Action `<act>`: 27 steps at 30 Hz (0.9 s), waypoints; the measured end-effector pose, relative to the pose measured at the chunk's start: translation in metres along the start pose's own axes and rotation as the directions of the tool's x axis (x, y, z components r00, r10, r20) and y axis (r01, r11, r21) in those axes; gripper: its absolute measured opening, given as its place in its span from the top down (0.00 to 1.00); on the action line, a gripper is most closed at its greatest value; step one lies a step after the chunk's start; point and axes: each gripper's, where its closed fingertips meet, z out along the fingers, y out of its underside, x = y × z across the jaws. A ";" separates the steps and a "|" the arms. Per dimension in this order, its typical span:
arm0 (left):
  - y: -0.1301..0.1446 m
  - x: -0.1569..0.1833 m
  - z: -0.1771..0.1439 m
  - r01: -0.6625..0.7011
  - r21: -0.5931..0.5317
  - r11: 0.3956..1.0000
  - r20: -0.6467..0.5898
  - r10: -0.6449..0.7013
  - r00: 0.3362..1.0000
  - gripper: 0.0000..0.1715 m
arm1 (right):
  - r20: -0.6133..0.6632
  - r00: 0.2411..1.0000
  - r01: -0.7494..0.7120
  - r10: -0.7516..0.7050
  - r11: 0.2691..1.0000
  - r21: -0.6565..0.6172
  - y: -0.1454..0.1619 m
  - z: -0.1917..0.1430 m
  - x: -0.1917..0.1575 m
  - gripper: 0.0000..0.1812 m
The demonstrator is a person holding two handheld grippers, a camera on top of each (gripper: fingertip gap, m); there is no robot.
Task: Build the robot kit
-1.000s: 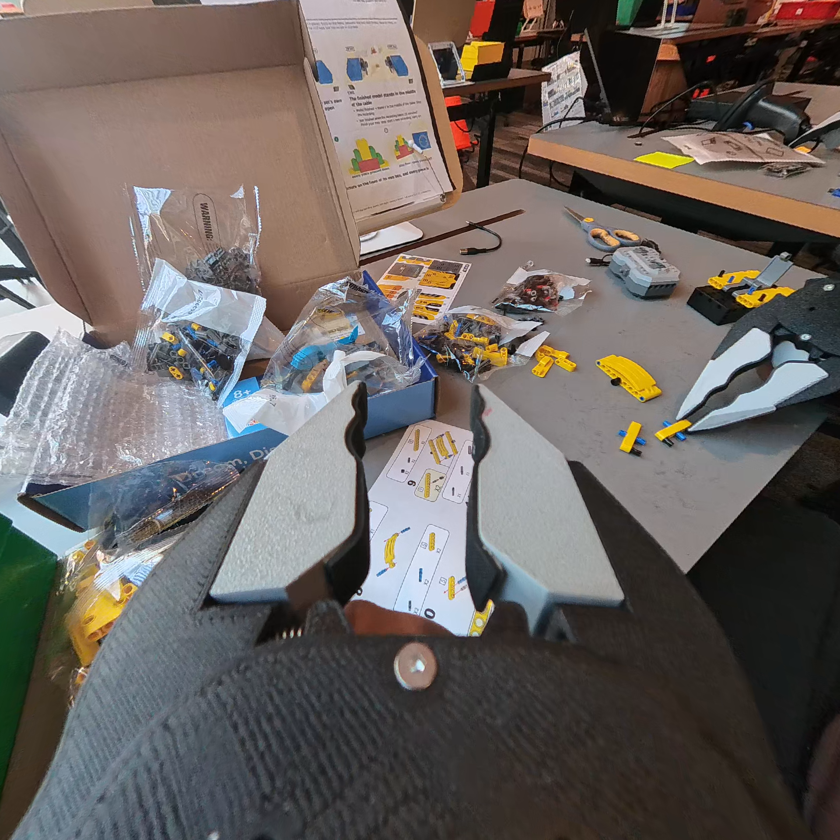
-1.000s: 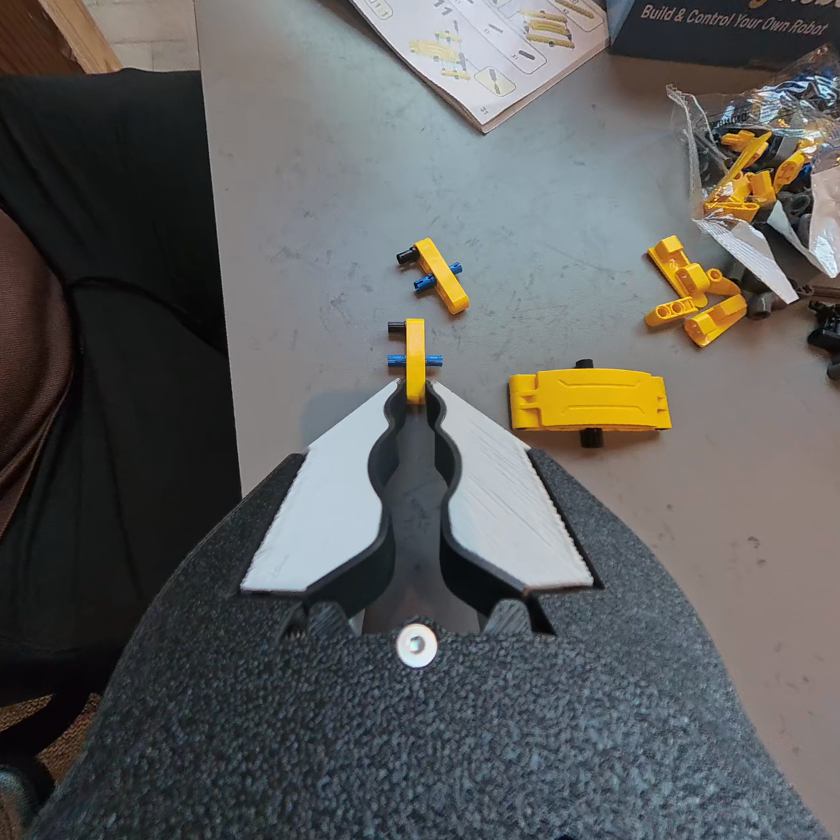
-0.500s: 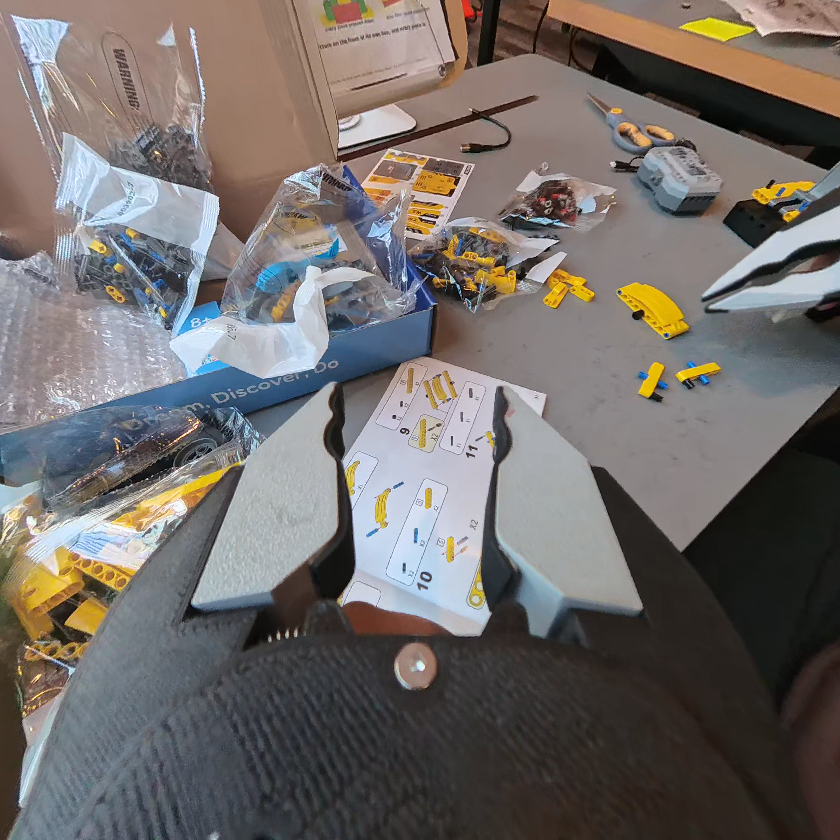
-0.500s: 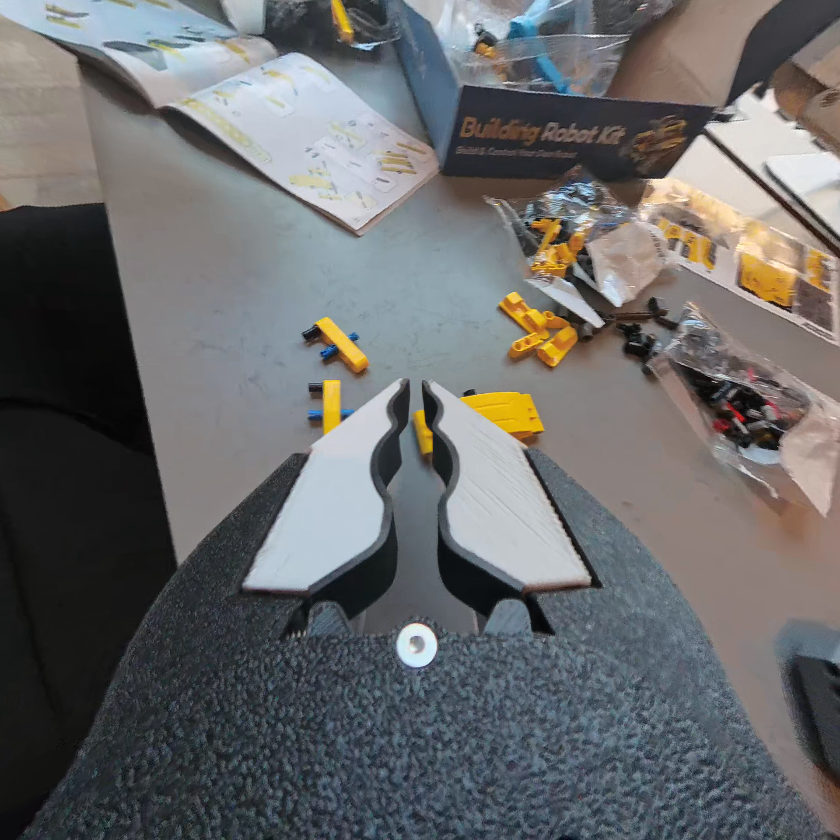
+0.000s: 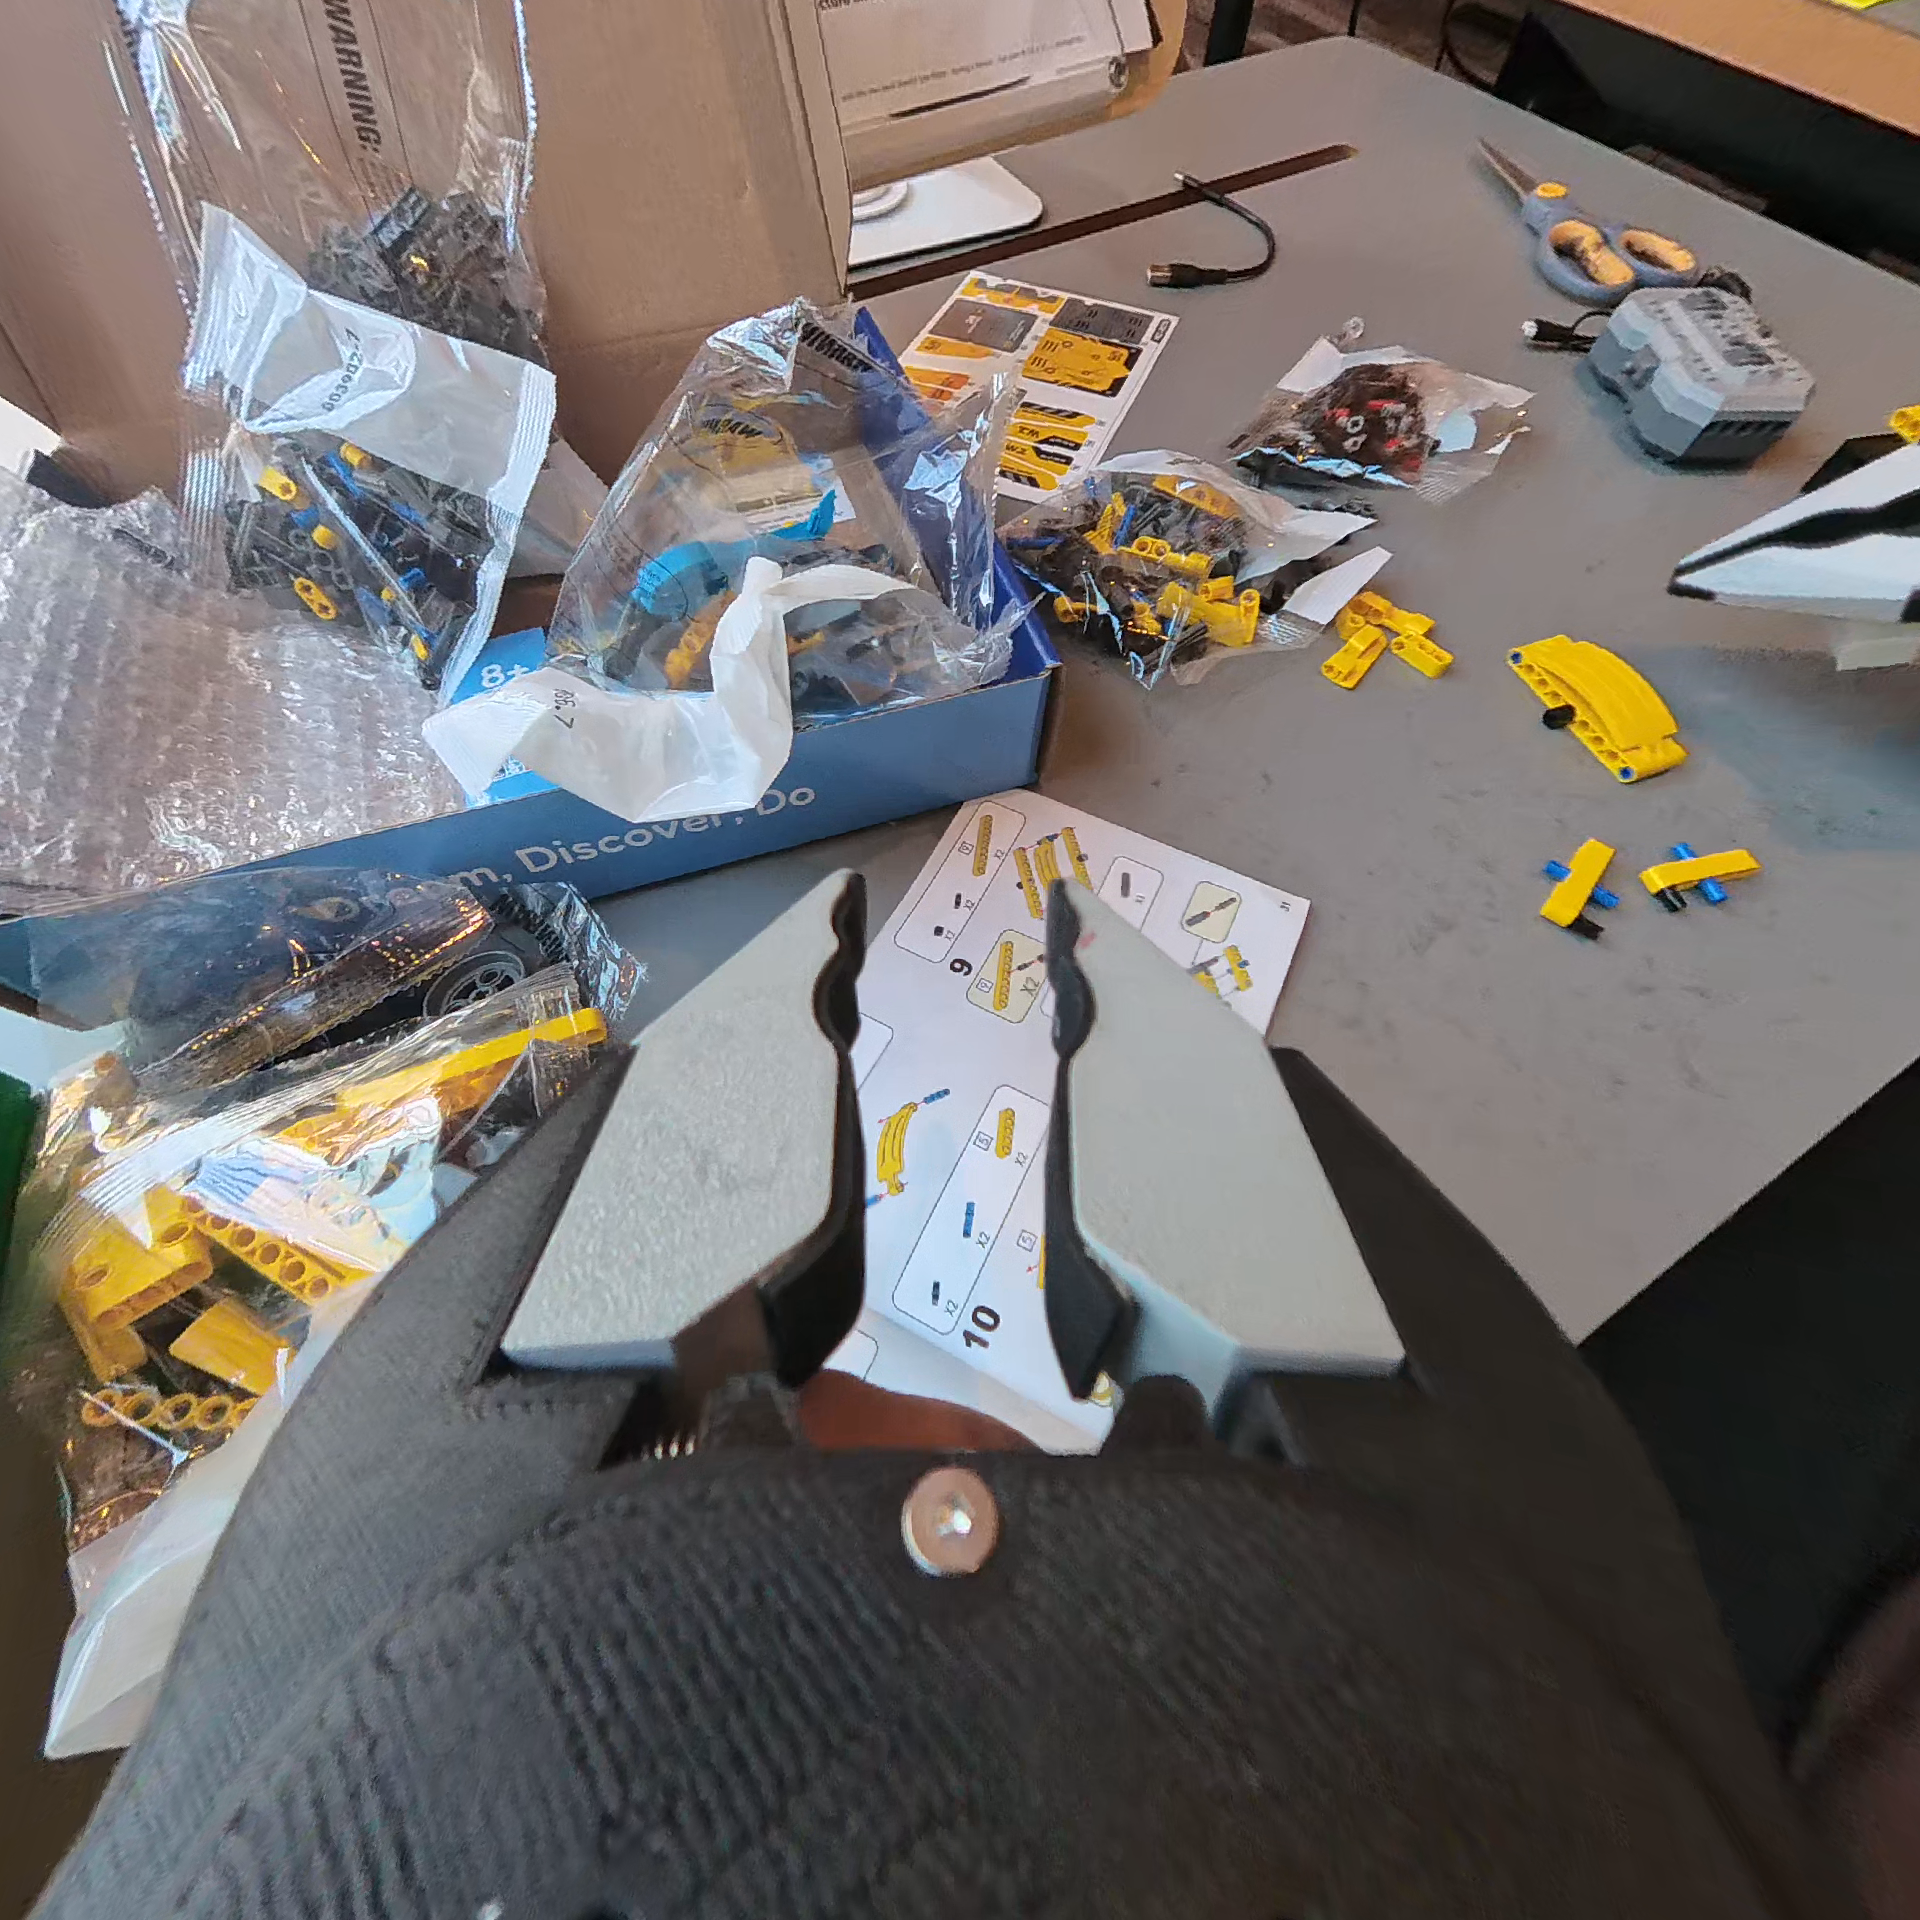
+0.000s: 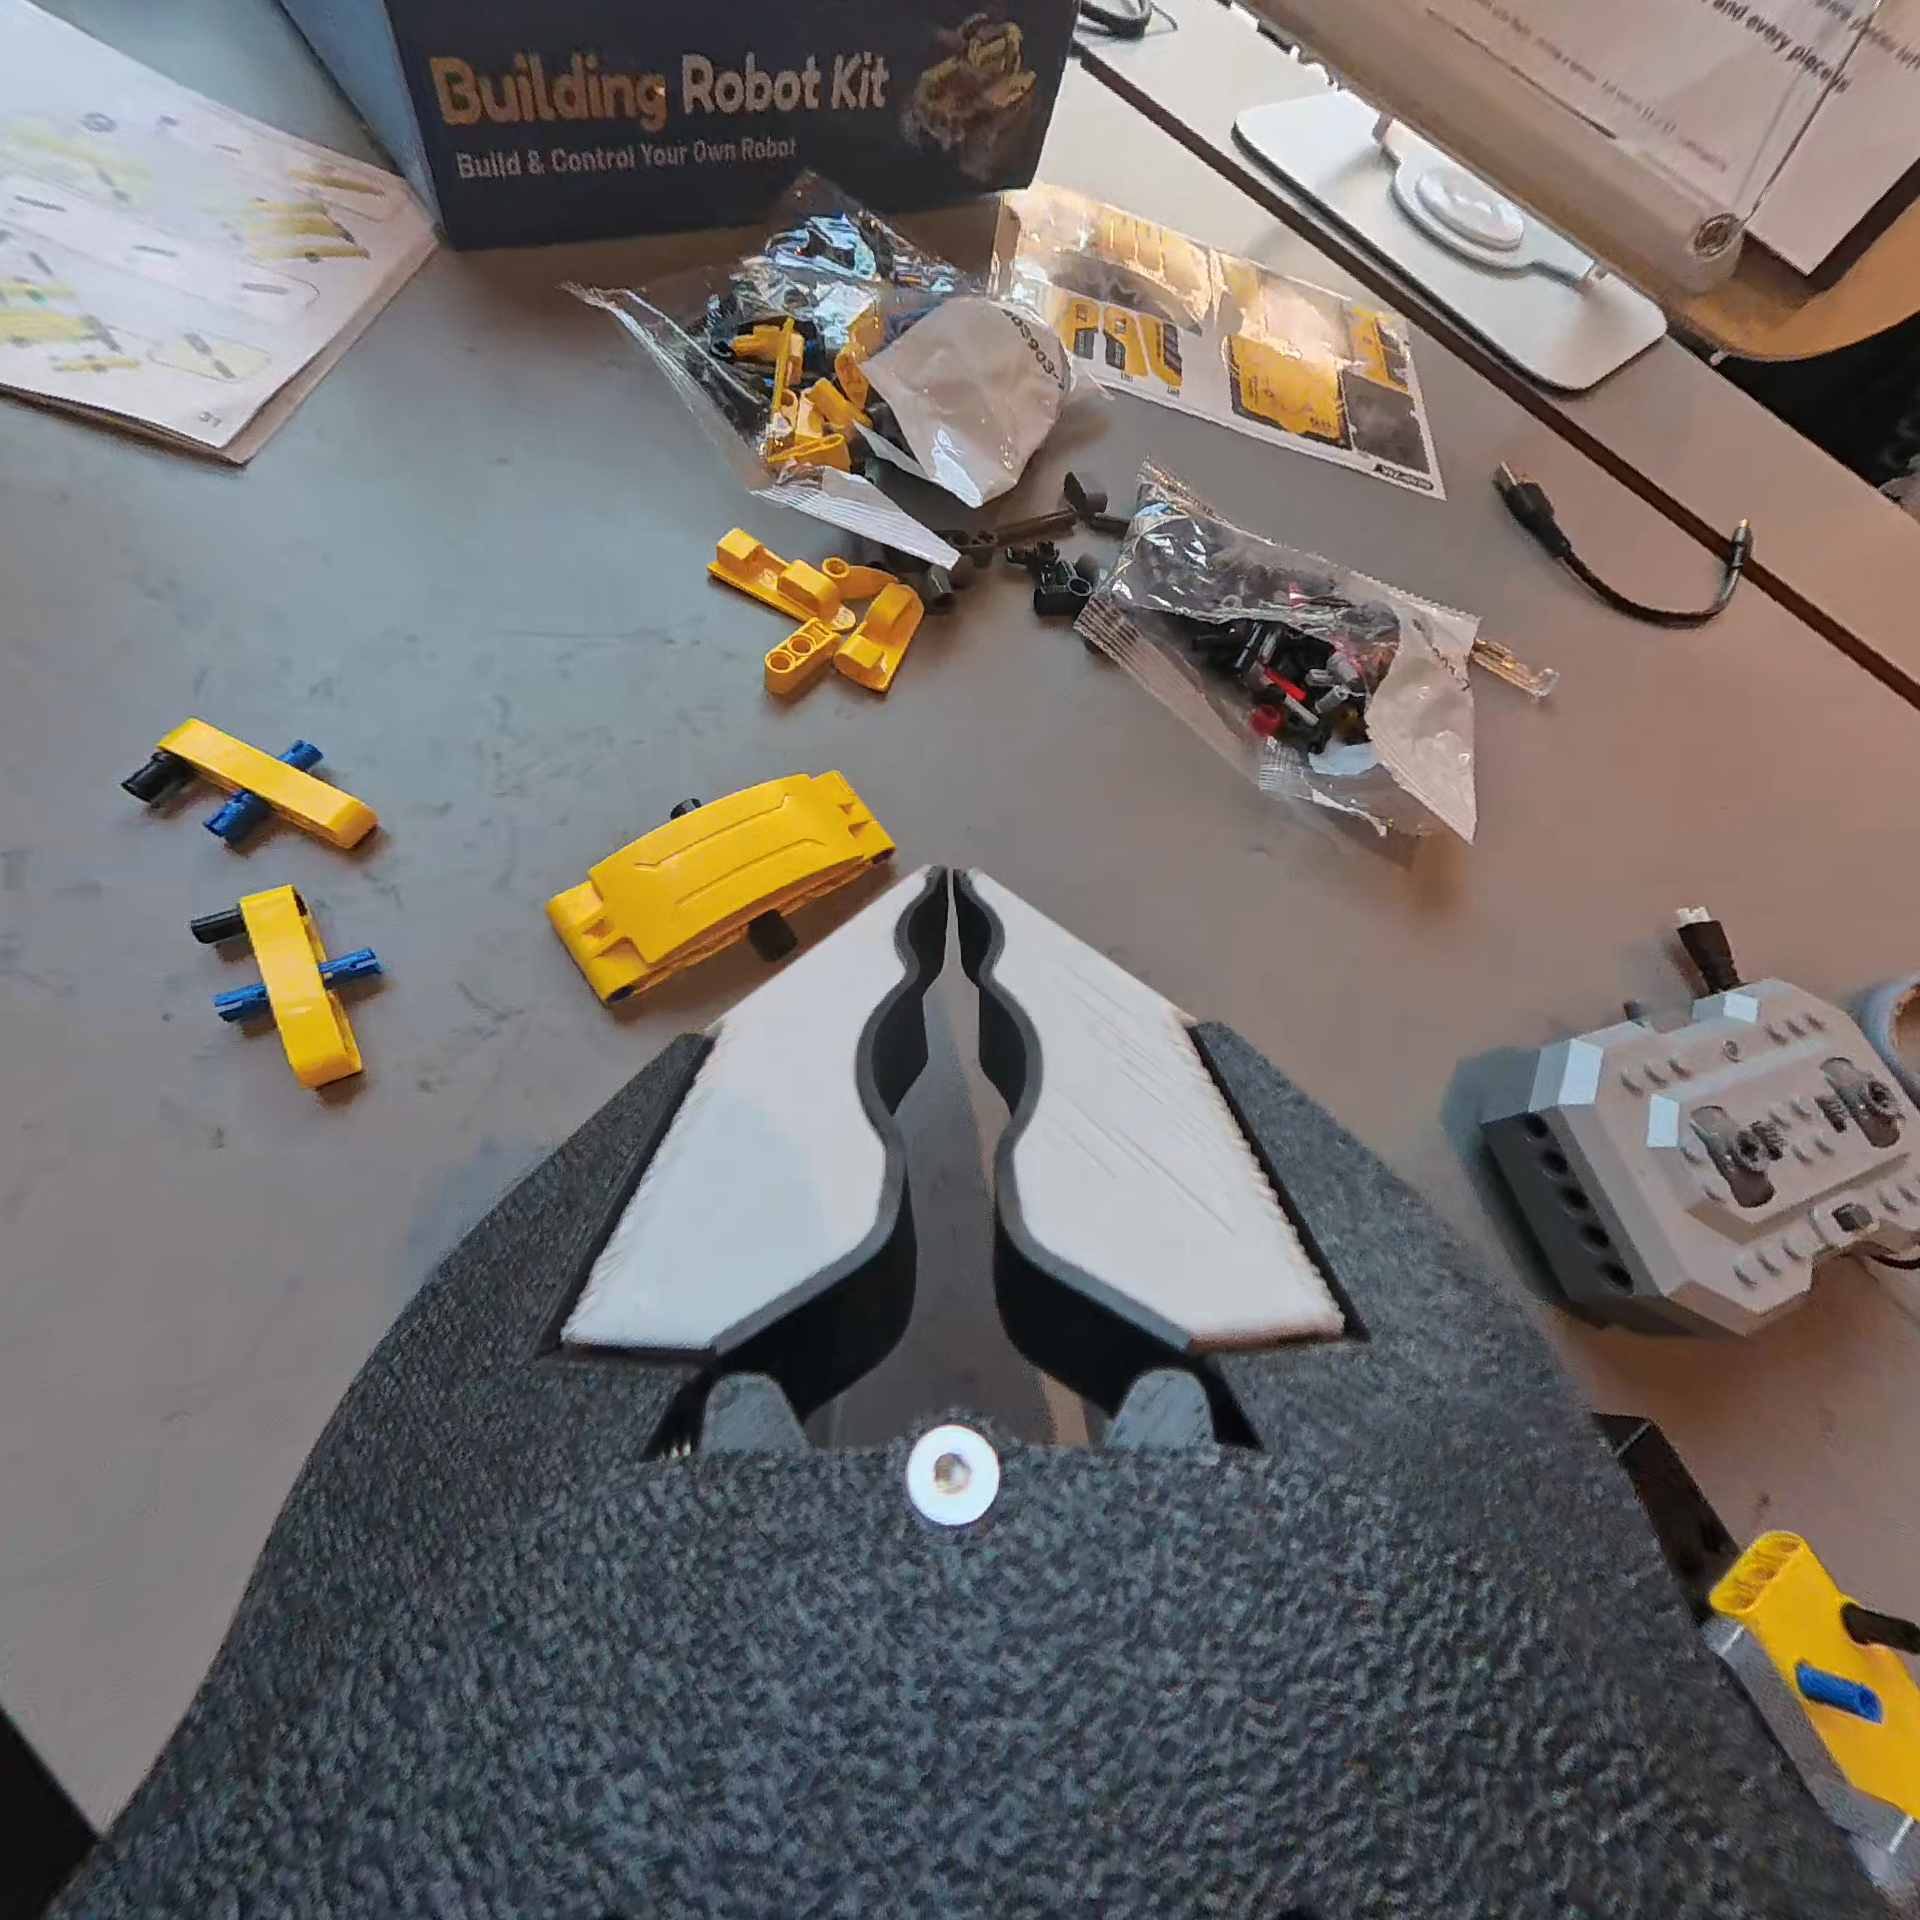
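Observation:
My left gripper [image 5: 954,899] is open and empty, held above an open instruction booklet [image 5: 1101,997] on the grey table [image 5: 1455,1091]. My right gripper [image 6: 951,878] is shut and empty, hovering just right of a curved yellow panel [image 6: 717,883]. That panel also shows in the left wrist view [image 5: 1595,707], where the right gripper [image 5: 1808,566] enters from the right edge. Two short yellow beams with blue and black pins lie on the table [image 6: 296,982] [image 6: 260,784], left of the right gripper.
A blue kit box [image 5: 727,821] holds bags of parts [image 5: 769,540]. More bags lie around [image 6: 1299,644] [image 5: 208,1195]. A grey battery block [image 6: 1714,1153], scissors [image 5: 1590,239], a sticker sheet [image 6: 1247,353], loose yellow pieces [image 6: 831,613], bubble wrap [image 5: 156,707] and a cardboard box [image 5: 644,187] stand about. Across from one pair of fingers to the other is roughly 35 cm.
My right gripper has let go of the short yellow beam, lifted, swung right and shut empty. My left gripper has tipped down toward the booklet and opened a little wider.

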 end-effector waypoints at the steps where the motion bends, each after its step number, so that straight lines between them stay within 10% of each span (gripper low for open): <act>1: 0.001 -0.001 0.000 0.002 -0.003 1.000 0.007 -0.002 1.000 0.83 | -0.003 1.000 0.004 -0.004 1.000 -0.009 0.001 0.001 0.000 0.99; 27: 0.040 0.130 0.065 -0.120 -0.017 0.993 -0.277 0.111 0.955 0.77 | -0.075 0.994 0.079 -0.079 0.997 -0.004 -0.007 0.010 -0.005 0.96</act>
